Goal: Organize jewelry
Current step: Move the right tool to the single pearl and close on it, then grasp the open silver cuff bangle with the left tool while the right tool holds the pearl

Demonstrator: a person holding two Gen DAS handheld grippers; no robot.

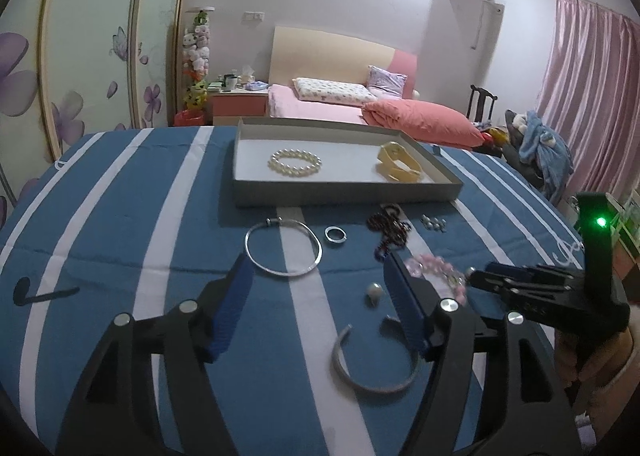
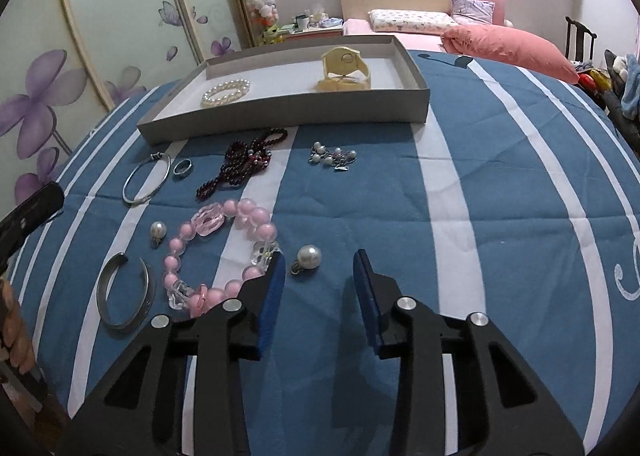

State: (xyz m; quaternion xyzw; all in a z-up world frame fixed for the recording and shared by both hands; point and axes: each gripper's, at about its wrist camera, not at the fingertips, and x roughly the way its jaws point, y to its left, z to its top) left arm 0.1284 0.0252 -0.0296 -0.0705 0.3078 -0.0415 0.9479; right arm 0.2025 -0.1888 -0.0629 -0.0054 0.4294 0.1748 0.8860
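A grey tray [image 1: 344, 194] [image 2: 280, 112] holds a white pearl bracelet [image 1: 295, 162] [image 2: 225, 93] and a yellow watch [image 1: 398, 161] [image 2: 345, 70]. On the striped cloth lie a thin silver bangle [image 1: 283, 247] [image 2: 145, 178], a ring [image 1: 335, 235] [image 2: 183, 168], dark red beads [image 1: 390, 227] [image 2: 248, 160], pearl earrings [image 1: 434, 222] [image 2: 332, 157], a pink bead bracelet [image 2: 218, 252] [image 1: 436, 272], a silver cuff [image 1: 374, 362] [image 2: 124, 294] and two pearl studs [image 2: 308, 257] [image 2: 157, 231]. My left gripper [image 1: 316, 288] is open above the cloth. My right gripper [image 2: 320, 262] is open beside the pink bracelet.
The table wears a blue and white striped cloth [image 1: 120, 240] [image 2: 500, 196]. Behind it stand a bed with pink bedding [image 1: 344, 104], a wardrobe with flower doors [image 1: 80, 56] and pink curtains [image 1: 588, 88]. The right gripper's body [image 1: 552, 292] shows at the right in the left wrist view.
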